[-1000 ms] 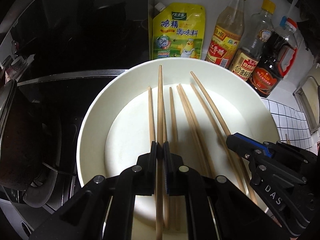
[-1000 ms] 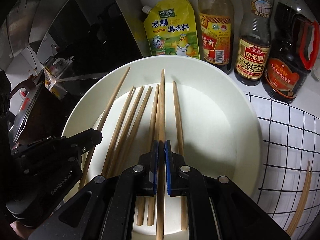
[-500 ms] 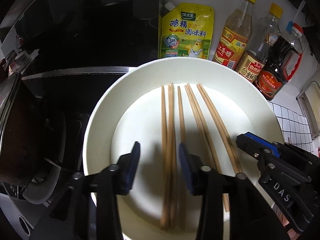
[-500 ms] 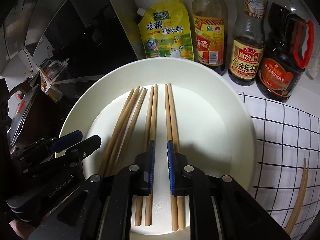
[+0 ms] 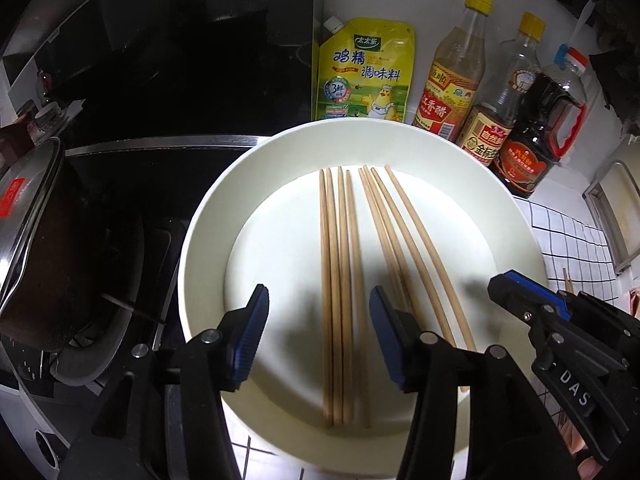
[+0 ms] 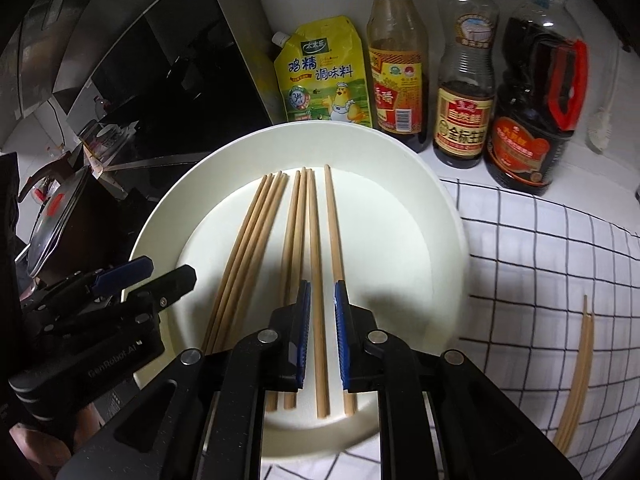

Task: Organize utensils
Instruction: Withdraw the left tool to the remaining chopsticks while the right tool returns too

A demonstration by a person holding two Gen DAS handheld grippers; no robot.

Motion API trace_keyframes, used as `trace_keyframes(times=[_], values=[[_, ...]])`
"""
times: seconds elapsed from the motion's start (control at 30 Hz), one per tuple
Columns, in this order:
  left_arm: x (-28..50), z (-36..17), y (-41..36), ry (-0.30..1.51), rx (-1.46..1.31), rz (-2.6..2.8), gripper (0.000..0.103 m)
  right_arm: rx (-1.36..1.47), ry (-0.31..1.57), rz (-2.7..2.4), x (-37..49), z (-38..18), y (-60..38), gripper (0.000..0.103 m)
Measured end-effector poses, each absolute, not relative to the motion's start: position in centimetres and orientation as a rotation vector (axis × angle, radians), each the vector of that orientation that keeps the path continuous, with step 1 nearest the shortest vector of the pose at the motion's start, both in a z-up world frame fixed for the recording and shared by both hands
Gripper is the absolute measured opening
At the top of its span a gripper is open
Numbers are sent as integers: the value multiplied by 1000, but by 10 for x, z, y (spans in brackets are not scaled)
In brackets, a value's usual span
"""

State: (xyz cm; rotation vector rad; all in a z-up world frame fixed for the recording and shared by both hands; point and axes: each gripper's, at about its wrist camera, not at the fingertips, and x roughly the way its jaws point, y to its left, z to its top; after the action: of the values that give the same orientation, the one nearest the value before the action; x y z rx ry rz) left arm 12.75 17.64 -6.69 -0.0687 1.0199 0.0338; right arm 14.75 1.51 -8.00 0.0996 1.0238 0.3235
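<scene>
Several wooden chopsticks [image 5: 336, 240] lie side by side in a white round plate [image 5: 208, 220], their tips pointing toward the back wall. My left gripper [image 5: 318, 296] hovers over the near ends of the left bunch. Its jaws are opening, wide apart, and nothing is pressed between them. In the right wrist view the same chopsticks [image 6: 256, 232] lie in the plate [image 6: 452, 240]. My right gripper [image 6: 322, 286] stands above them with a narrow gap between its pads; one chopstick shows through the gap, lying loose on the plate. A few more chopsticks [image 6: 580, 360] rest on the checked cloth [image 6: 540, 260].
A yellow seasoning pouch [image 5: 364, 72] and three sauce bottles [image 5: 452, 84] stand against the wall behind the plate. A dark stove with a lidded pot [image 5: 32, 220] is on the left. A metal sink rim [image 5: 612, 208] shows at far right.
Both grippers were shut on a chopstick each; both let go and the chopsticks now lie flat in the plate. The left jaws spread wide, the right only slightly. Both grippers drew back.
</scene>
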Motion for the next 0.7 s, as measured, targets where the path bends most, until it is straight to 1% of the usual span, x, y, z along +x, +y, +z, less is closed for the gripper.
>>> trace_keyframes(times=[0.17, 0.27, 0.37, 0.5, 0.7], values=[[117, -58, 172, 1004, -73, 31, 54, 100, 1016, 316, 132, -72, 7, 12], [110, -53, 169, 995, -72, 29, 54, 100, 1005, 312, 123, -67, 2, 17], [102, -49, 165, 988, -70, 25, 55, 100, 997, 310, 114, -62, -3, 17], [93, -45, 158, 985, -67, 23, 55, 101, 982, 311, 102, -56, -10, 22], [82, -41, 146, 984, -53, 18, 55, 114, 970, 306, 90, -52, -23, 22]])
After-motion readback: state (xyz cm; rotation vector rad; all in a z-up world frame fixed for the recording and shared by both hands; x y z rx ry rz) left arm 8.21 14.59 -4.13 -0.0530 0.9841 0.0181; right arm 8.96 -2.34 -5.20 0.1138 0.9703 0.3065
